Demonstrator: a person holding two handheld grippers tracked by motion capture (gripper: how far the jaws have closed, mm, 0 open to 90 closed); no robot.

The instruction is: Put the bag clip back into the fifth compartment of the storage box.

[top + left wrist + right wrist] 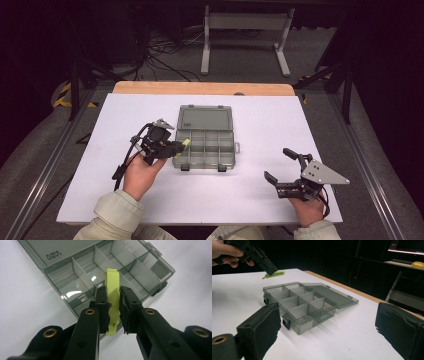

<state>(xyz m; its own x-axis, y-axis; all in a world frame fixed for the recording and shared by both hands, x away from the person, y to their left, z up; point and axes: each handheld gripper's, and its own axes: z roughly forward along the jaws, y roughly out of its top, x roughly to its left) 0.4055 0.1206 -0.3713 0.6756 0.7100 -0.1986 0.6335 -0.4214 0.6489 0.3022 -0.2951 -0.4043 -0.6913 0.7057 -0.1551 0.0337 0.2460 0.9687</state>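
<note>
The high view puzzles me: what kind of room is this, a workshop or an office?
Probably a lab set up for recording. A white table stands amid dark surroundings, cables trail over the grey floor behind it, and a person works at a clear compartment box with a hand-held left gripper.

The counter (150,200) was covered by a white sheet, with a strip of bare wood showing along its far edge. One thing lay directly on it: a smoky clear compartment box (205,142), its lid folded open flat behind it. The box sat just ahead of the left claw (181,146) and well apart from the right claw (280,165), off to that claw's left.
</note>
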